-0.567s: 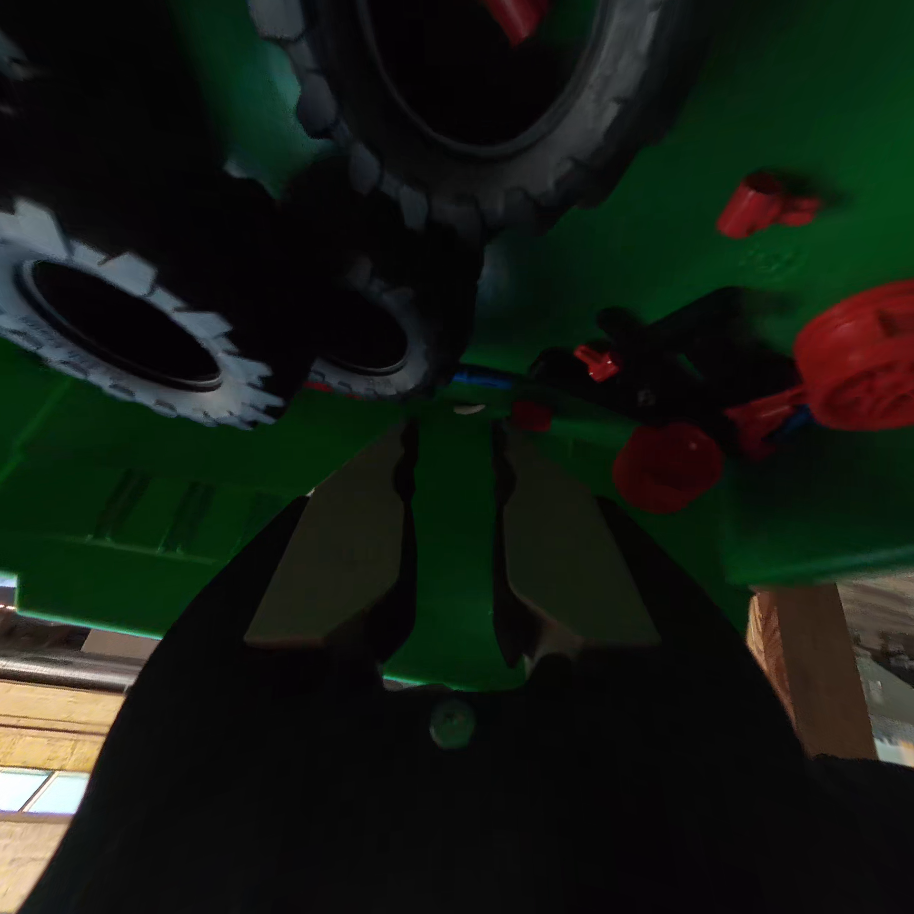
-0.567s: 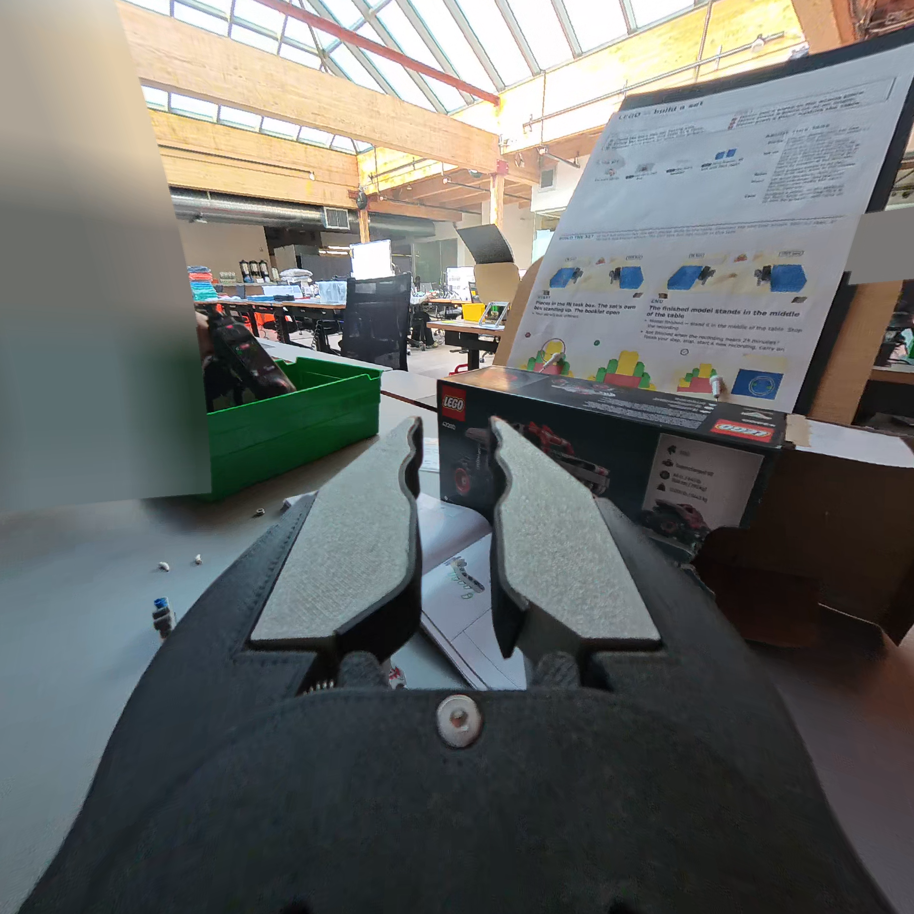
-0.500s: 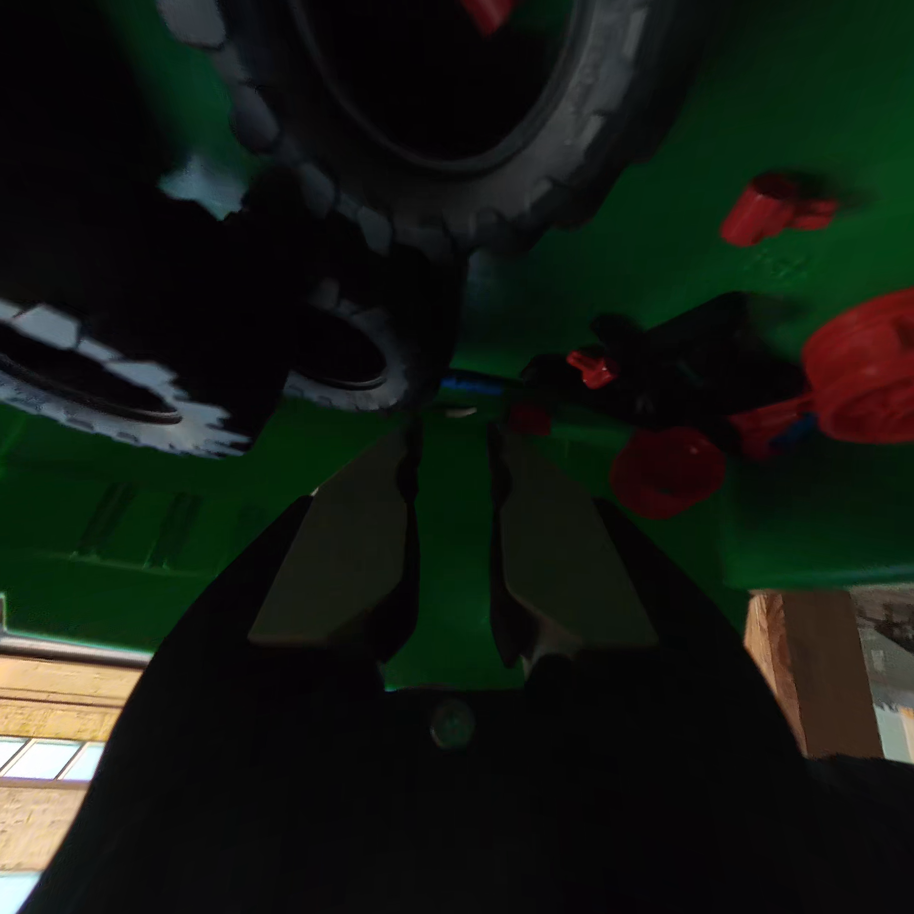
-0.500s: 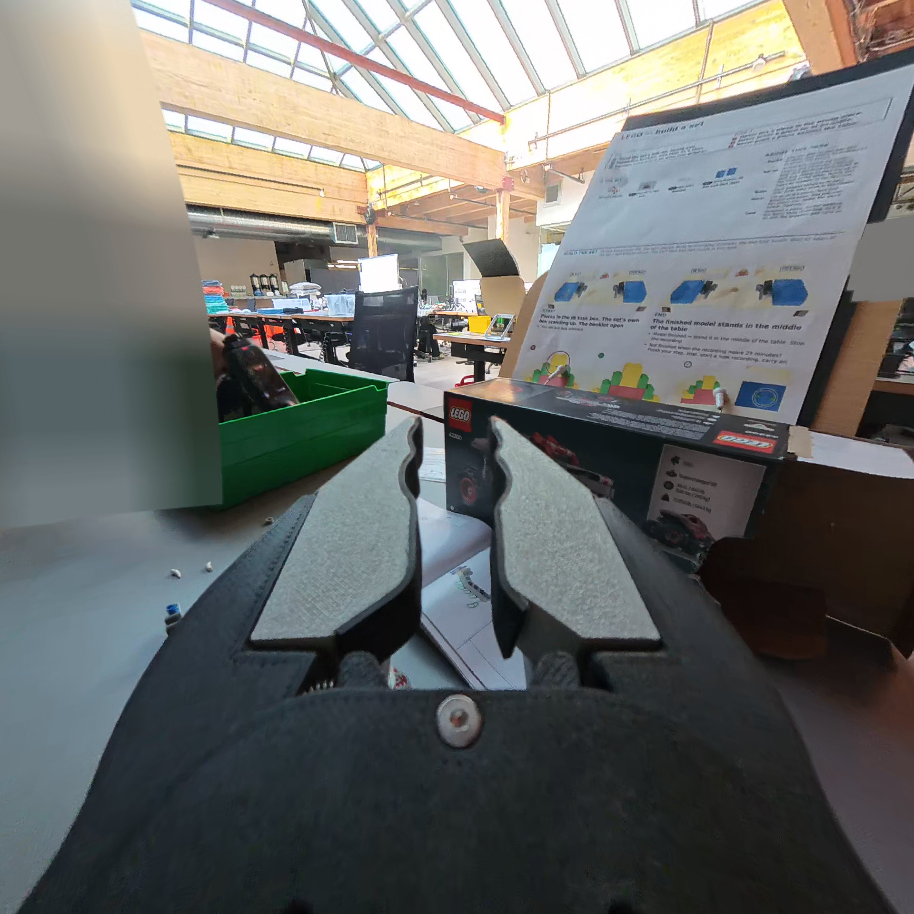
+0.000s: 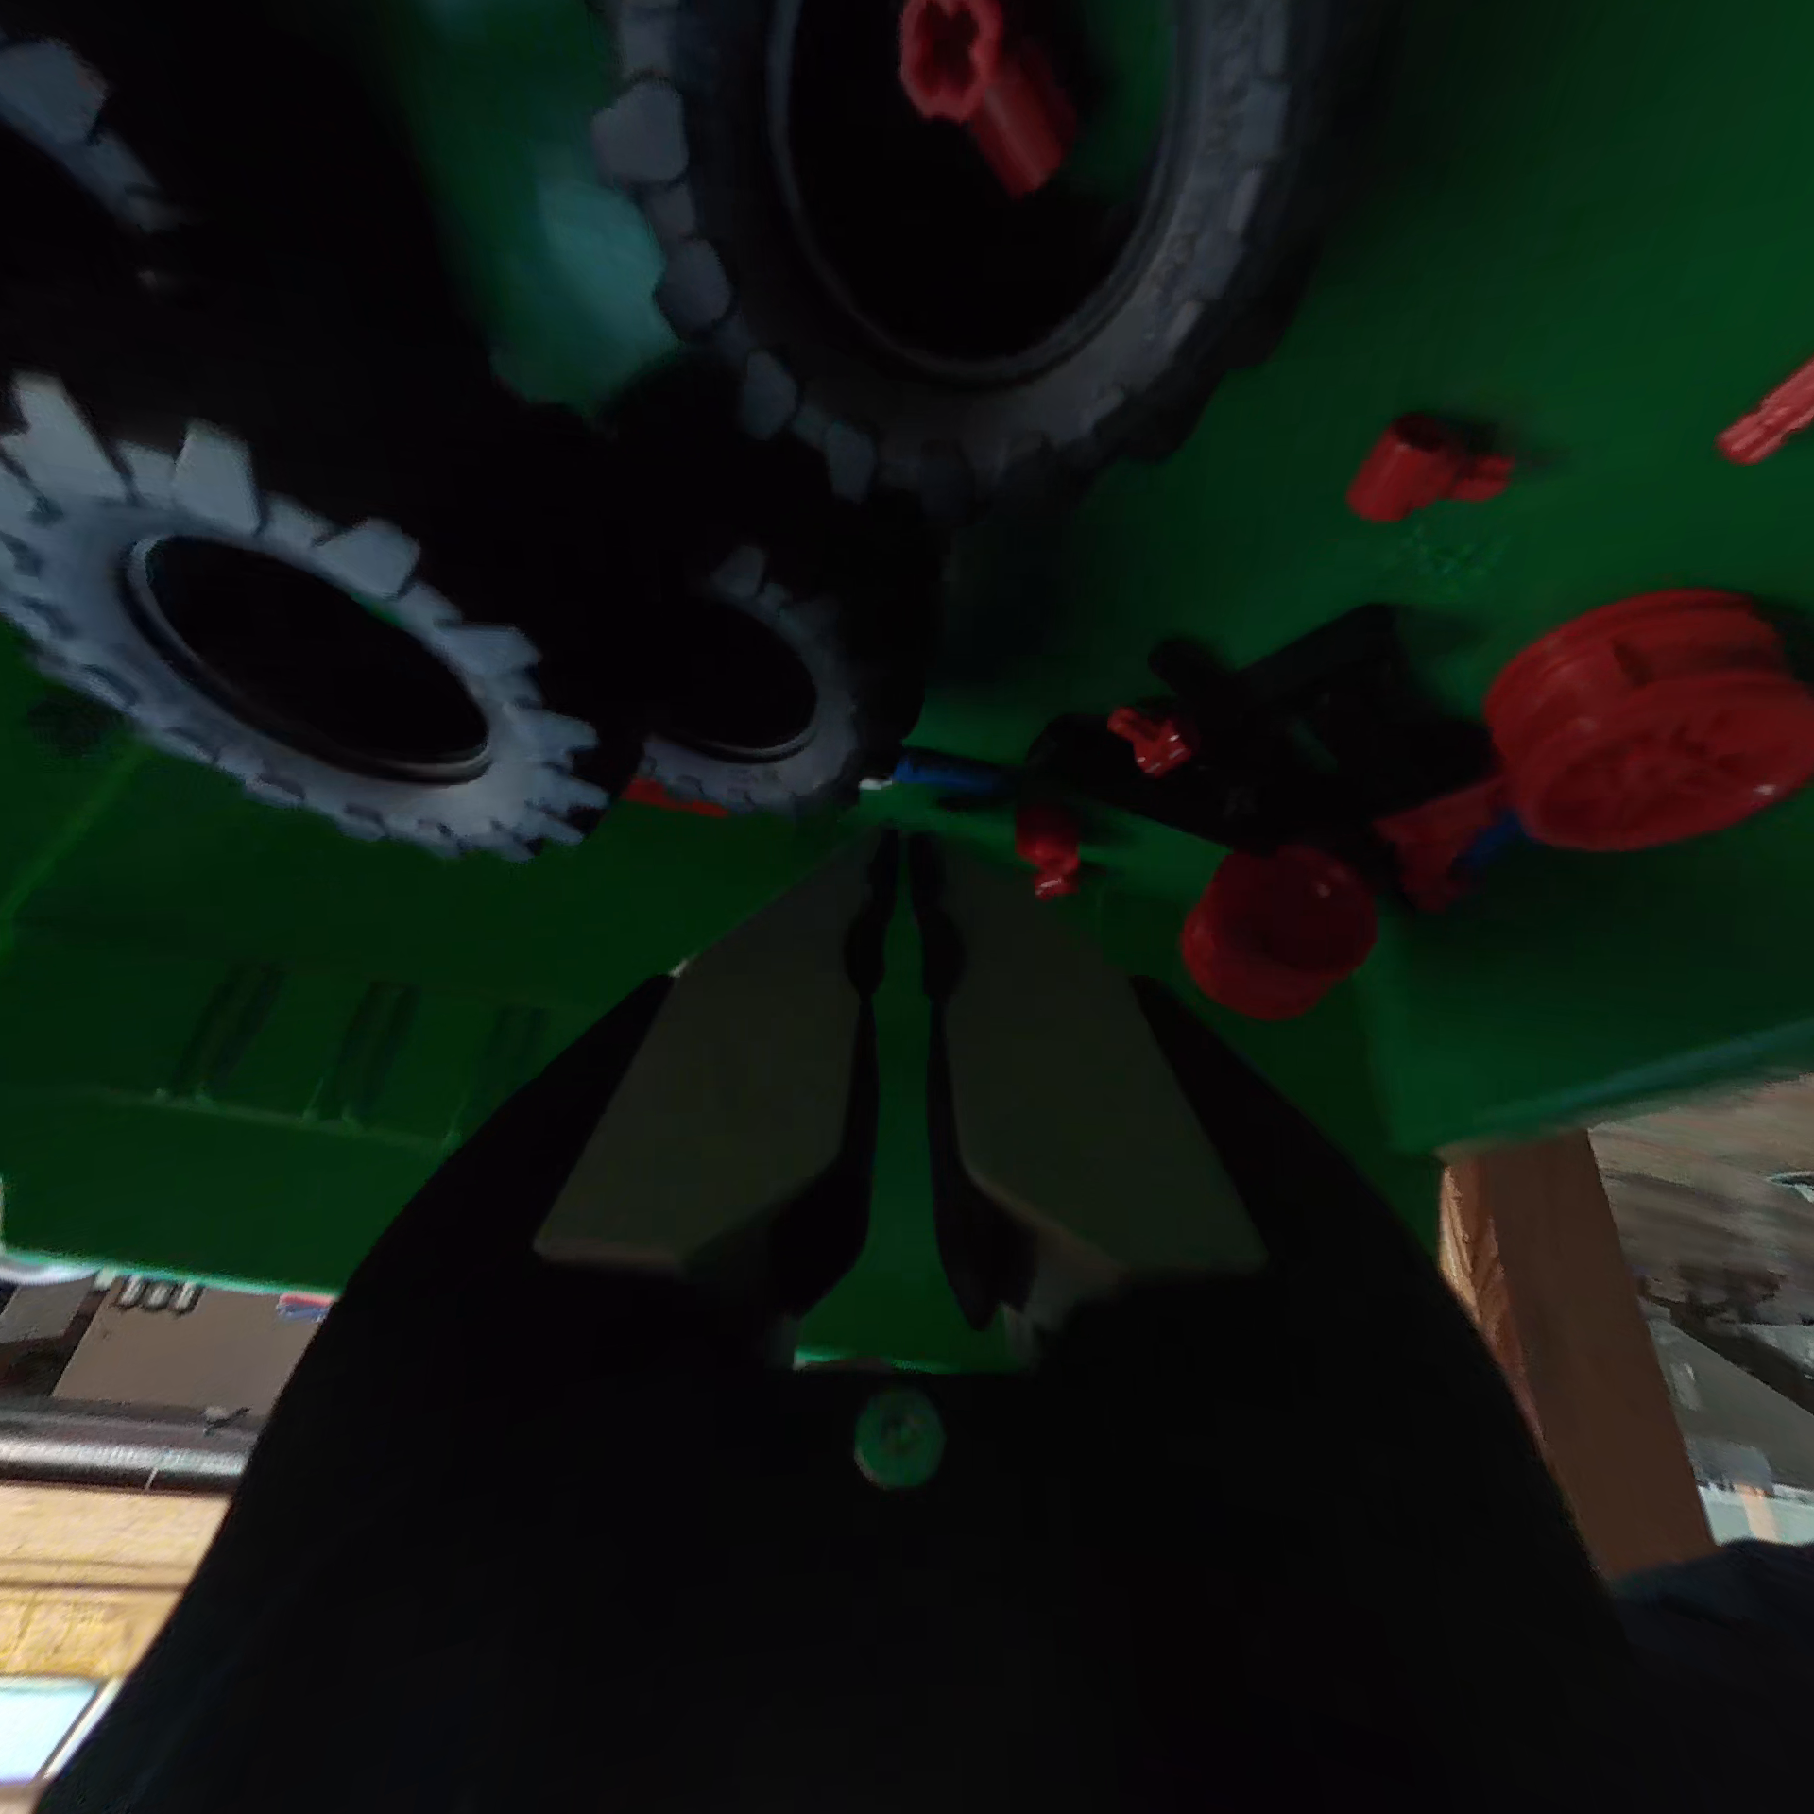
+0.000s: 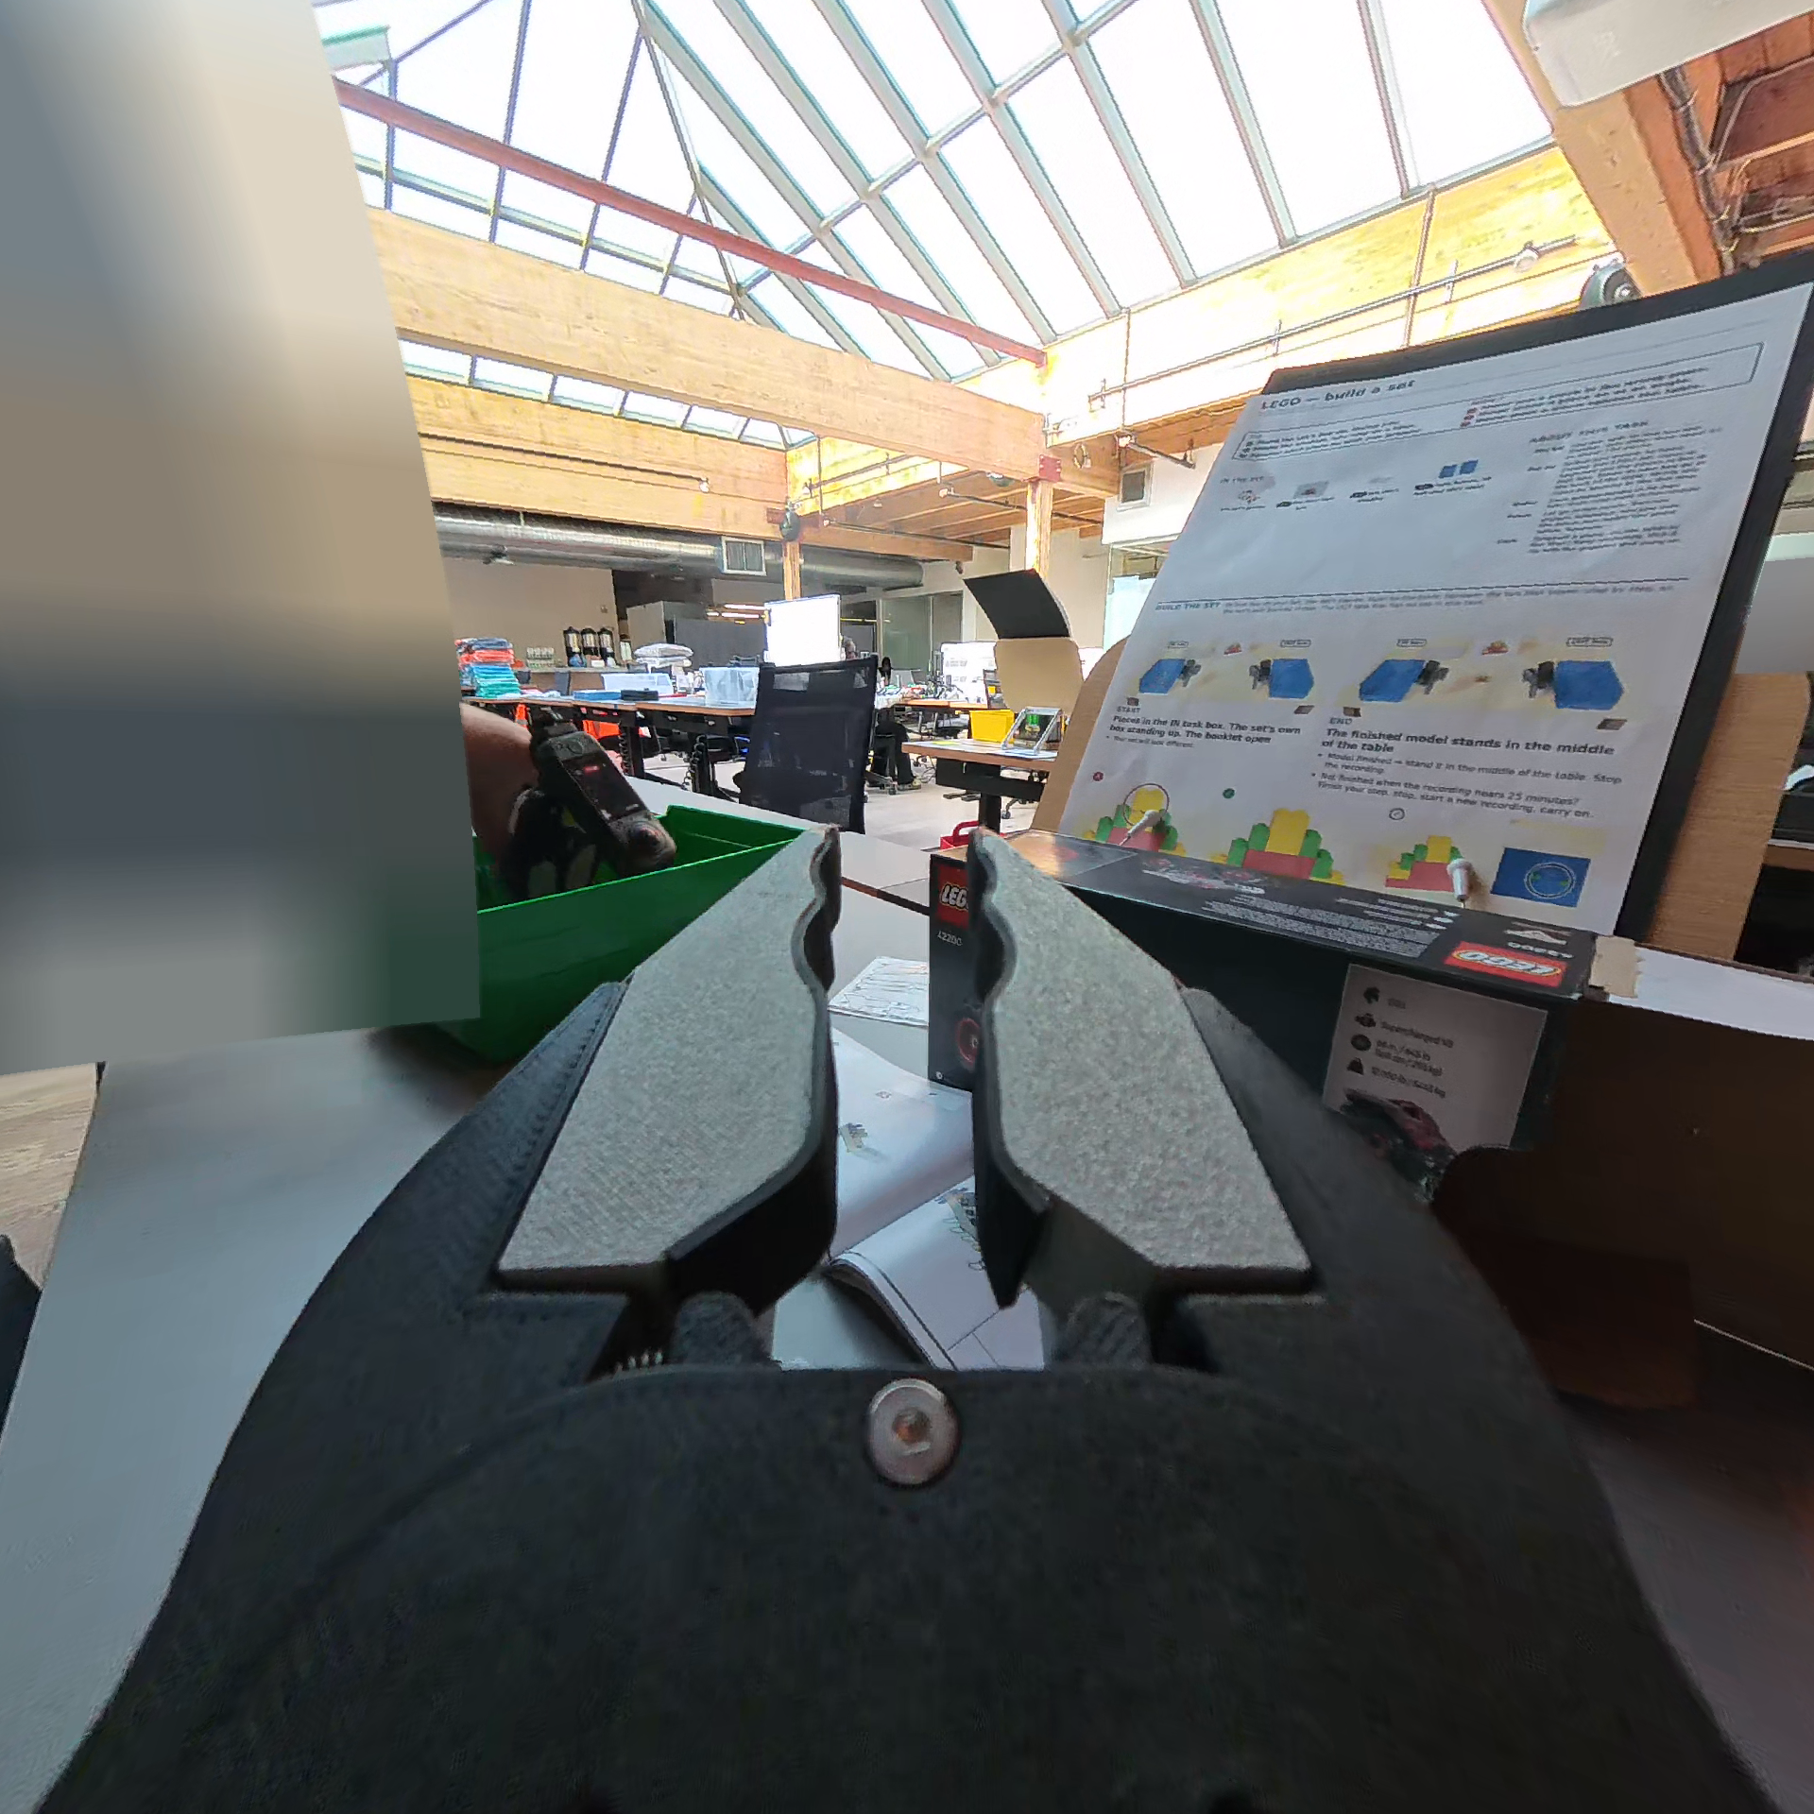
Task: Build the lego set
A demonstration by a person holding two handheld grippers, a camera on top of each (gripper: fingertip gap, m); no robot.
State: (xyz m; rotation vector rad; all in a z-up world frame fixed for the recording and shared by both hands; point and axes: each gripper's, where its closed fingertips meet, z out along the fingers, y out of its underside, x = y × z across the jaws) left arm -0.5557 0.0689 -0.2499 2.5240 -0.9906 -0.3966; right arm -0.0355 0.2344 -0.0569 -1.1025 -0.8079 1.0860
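My left gripper (image 5: pixel 893 839) is inside the green bin (image 5: pixel 294 1080), its fingers closed to a thin slit at the bin floor; I cannot see anything between them. Just past the tips lies a blue pin (image 5: pixel 942 771). Three black tyres (image 5: pixel 1227 294) lie to the left and above. A black and red assembly (image 5: pixel 1276 746), a big red hub (image 5: pixel 1649 726) and a small red hub (image 5: pixel 1276 933) lie to the right. My right gripper (image 6: pixel 903 864) is open and empty above the table, pointing at the set's box (image 6: pixel 1276 942).
The right wrist view shows the green bin (image 6: pixel 609 933) at the left with the left gripper (image 6: pixel 589 805) in it. An open booklet (image 6: pixel 913 1158) lies below my right fingers. A printed sheet on a board (image 6: pixel 1423 638) stands behind the box, and brown cardboard (image 6: pixel 1669 1178) is at the right. Spacing between my two grippers at the tips: around 60 cm. My left gripper is the nearer one to the small red hub (image 5: pixel 1276 933): about 7 cm, against 55 cm.
My left fingers have closed from a clear gap to a thin slit. My right gripper has tilted upward and shifted a little; its opening is unchanged.
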